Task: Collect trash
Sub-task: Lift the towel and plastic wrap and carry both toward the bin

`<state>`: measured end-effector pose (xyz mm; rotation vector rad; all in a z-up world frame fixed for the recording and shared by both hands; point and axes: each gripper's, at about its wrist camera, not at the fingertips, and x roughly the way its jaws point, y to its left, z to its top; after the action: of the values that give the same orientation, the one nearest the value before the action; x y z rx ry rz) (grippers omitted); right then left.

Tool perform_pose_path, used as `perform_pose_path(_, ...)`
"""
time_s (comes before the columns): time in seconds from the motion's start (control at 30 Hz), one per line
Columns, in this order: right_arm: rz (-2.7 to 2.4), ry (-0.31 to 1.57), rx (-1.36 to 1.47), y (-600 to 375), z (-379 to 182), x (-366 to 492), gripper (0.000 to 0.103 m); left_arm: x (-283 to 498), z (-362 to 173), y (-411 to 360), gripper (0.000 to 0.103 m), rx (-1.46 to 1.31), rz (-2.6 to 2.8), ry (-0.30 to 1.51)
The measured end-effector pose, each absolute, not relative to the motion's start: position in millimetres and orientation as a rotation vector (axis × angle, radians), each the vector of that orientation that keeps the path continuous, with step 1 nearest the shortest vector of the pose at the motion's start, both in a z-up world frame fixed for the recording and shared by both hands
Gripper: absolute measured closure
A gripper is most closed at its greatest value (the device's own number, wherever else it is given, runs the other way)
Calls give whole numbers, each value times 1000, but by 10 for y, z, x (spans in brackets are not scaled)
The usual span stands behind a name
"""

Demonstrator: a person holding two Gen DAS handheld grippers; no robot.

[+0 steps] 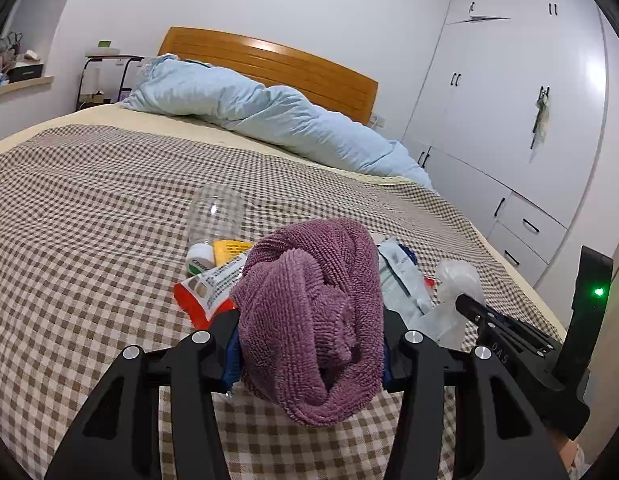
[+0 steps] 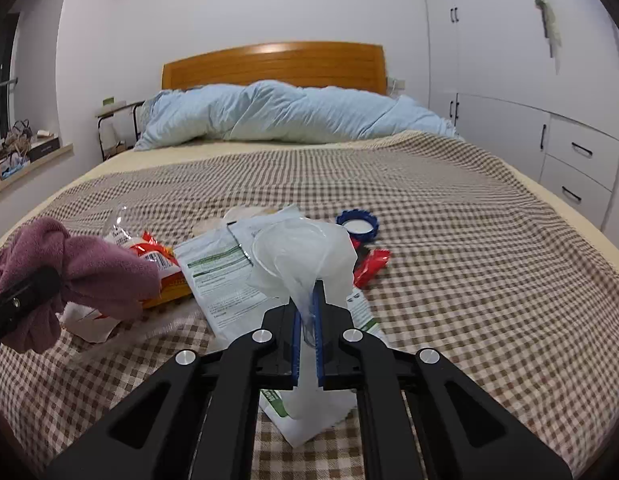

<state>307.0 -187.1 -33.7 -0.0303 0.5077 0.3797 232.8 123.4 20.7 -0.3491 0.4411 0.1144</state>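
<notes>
The right gripper (image 2: 307,320) is clamped on a crumpled clear plastic bag (image 2: 305,256), which stands upward from the jaws near the bed's (image 2: 469,240) foot edge. The left gripper (image 1: 309,344) pinches a purple towel (image 1: 309,312) beside it, above the scattered wrappers (image 2: 221,280).

"DAS" on right gripper (image 1: 465,306)

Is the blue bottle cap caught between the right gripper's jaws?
No. The blue cap lies on the checked bedspread; the right gripper pinches a clear plastic bag.
</notes>
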Motion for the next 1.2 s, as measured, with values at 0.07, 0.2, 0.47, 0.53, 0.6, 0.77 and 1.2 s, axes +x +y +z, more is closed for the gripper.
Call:
perform_pose_path(0.07, 381, 490, -17, -1907, -304, 3025, 98, 2285, 219, 1215, 56, -346, 104, 424)
perform_pose_path(0.2, 430, 478, 93, -2061, -173, 2955, 98, 2193, 272, 1219, 55, -360, 92, 378)
perform_pose_path(0.47, 512, 419, 85, -2126, 52, 2659, 98, 2033, 411, 1257, 55, -382, 51, 334)
perform_pose_path(0.53, 520, 404, 66, -2128, 77, 2590, 98, 1982, 432, 1256, 55, -378, 38, 331)
perform_pose_path(0.6, 529, 386, 44, -2122, 109, 2507, 98, 1925, 466, 1240, 55, -363, 26, 324)
perform_pose_path(0.77, 543, 352, 1, -2173, 159, 2321, 98, 1766, 520, 1252, 55, -357, -18, 306)
perform_pose_path(1.2, 543, 358, -36, -2381, 269, 1911, 98, 1318, 849, 1173, 55, -369, -94, 306)
